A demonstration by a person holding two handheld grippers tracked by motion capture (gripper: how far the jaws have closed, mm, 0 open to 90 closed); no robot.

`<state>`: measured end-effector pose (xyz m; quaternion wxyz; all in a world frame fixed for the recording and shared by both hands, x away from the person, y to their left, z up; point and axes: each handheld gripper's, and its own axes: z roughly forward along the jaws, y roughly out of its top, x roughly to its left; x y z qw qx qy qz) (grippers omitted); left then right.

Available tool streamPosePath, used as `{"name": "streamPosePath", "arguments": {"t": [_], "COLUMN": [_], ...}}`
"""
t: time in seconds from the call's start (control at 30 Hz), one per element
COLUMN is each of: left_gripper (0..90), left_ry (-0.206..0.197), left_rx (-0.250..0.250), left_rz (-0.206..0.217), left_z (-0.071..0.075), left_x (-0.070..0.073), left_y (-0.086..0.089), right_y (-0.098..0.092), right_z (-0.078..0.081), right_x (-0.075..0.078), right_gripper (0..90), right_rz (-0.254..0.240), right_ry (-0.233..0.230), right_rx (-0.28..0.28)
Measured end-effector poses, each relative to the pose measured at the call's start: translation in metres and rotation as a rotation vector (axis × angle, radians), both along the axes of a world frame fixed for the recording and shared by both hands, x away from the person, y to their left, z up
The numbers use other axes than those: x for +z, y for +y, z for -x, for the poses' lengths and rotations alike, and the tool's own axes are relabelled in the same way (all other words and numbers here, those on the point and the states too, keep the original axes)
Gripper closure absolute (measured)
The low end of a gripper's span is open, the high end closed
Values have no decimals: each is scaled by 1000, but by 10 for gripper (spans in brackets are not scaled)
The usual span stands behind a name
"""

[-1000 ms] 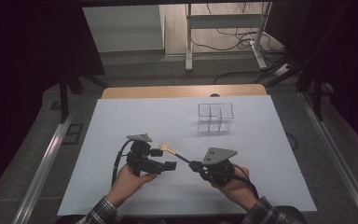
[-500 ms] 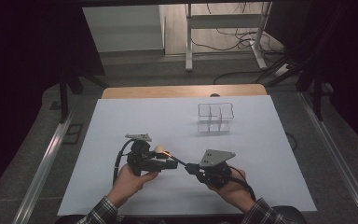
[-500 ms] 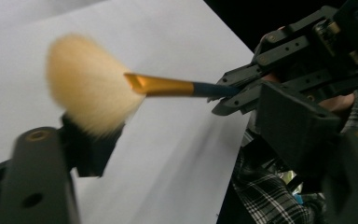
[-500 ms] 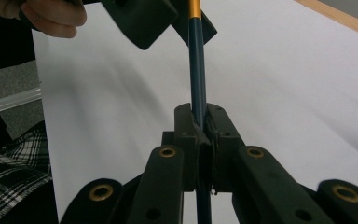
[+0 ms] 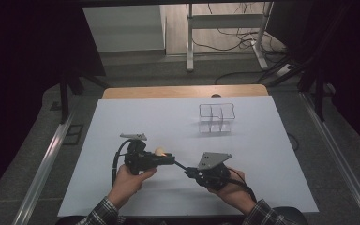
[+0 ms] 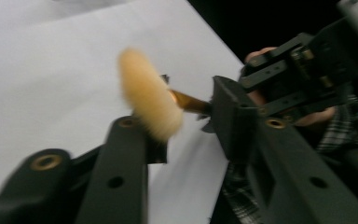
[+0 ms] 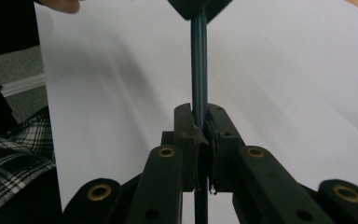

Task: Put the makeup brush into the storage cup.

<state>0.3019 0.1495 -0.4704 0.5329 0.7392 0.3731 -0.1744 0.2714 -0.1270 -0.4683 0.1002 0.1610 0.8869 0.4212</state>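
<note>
One brush was held above the white bench between two grippers: the right gripper had its fingers clamped on the dark handle, while the left gripper had just been closing its fingers around the pale bristle end. One clear divided organizer stood well apart from them. Dark curtains surrounded the room.

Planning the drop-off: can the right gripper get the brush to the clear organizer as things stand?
Probably not yet. The table up to the clear organizer is bare, but the left gripper has just been closing on the brush head while the right gripper clamps its handle.
</note>
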Motion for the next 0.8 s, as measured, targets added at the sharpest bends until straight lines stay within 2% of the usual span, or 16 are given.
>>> {"name": "streamPosePath", "arguments": {"t": [0.03,0.07,0.1,0.13,0.2,0.27,0.33,0.4,0.43,0.63,0.8], "left_gripper": [772,833,835,836,836,836,836,836,836,837,838], "left_ry": [22,20,-1,-9,-22,-36,-46,-56,-62,-104,-118], "left_rx": [-19,-19,-13,-17,-12,-15,-16,-18,-21,-28,-33], "left_rz": [52,52,7,-9,-28,-65,-92,-107,-118,-163,-179], "left_z": [0,0,2,2,3,4,5,5,6,9,11], "left_x": [-1,0,3,4,5,7,8,8,8,12,14], "left_y": [0,0,-2,-3,-3,-5,-6,-8,-8,-14,-18], "right_y": [0,1,2,2,3,3,3,3,4,6,7], "right_z": [0,-2,-2,-4,-6,-7,-8,-8,-7,-7,-6], "right_x": [-1,-3,-4,-5,-6,-6,-5,-5,-7,-9,-8], "right_gripper": [838,814,764,616,428,326,174,151,80,46,31], "right_rz": [13,33,40,41,33,11,-5,-6,11,16,6], "right_ry": [3,11,24,55,60,75,61,59,58,69,93], "right_rx": [1,-7,-10,-2,-11,-16,-40,-45,-58,-59,-62]}}
